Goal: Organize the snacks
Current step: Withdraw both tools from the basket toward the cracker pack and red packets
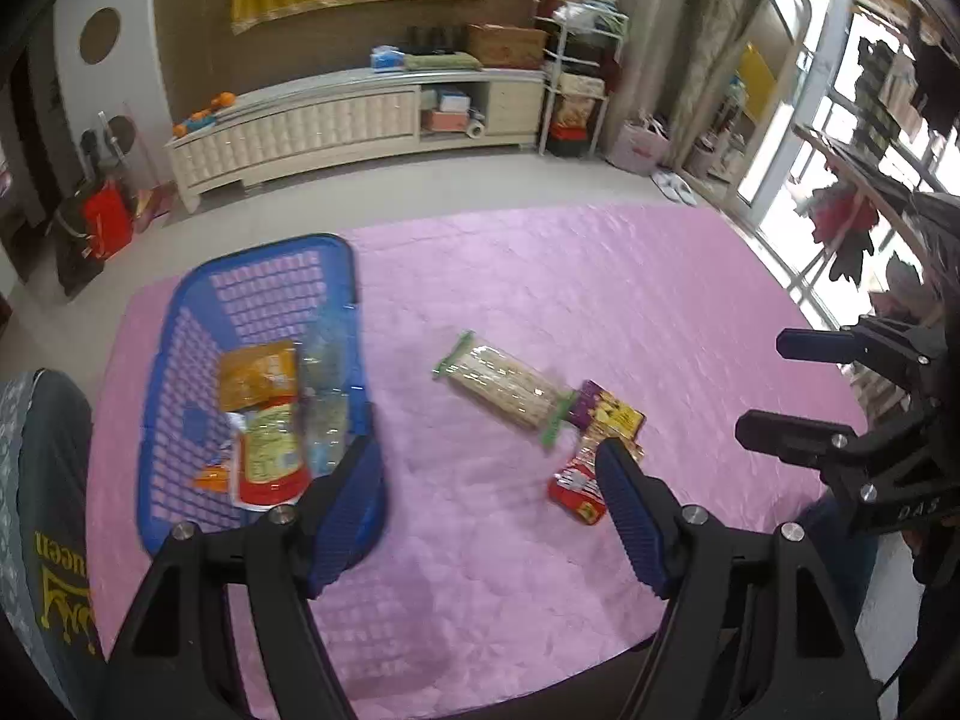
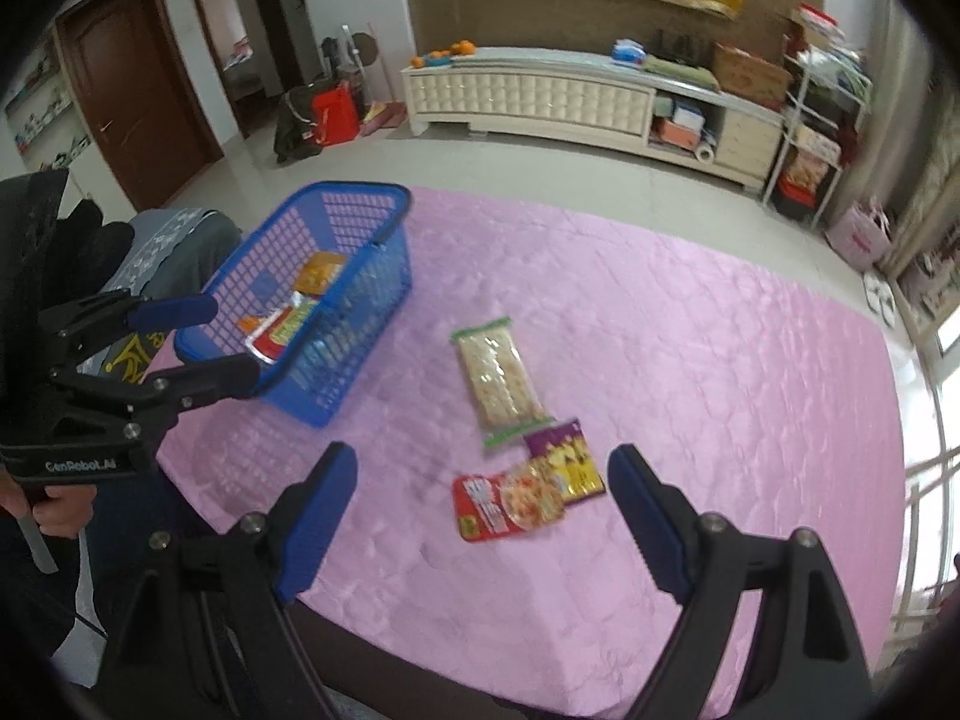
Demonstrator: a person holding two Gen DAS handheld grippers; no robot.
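A blue plastic basket (image 1: 174,360) (image 2: 360,192) stands at the left of the pink-covered table (image 1: 600,300). It holds an orange packet (image 1: 258,375), a red-and-yellow packet (image 1: 270,456) and clear wrapped packs (image 1: 324,396). A cracker pack with green ends (image 1: 504,387) (image 2: 495,381), a purple packet (image 1: 606,414) (image 2: 564,459) and a red packet (image 1: 576,489) (image 2: 507,507) lie on the cloth to its right. My left gripper (image 1: 486,456) (image 2: 222,336) hovers open beside the basket's near right corner, holding nothing. My right gripper (image 2: 483,462) (image 1: 780,387) hangs open above the red packet, apart from it.
The table's near edge runs just under both grippers. A person's grey printed garment (image 1: 42,480) is at the near left beside the basket. Beyond the table are bare floor, a long white cabinet (image 2: 540,96), metal shelving (image 1: 576,90) and a window at the right.
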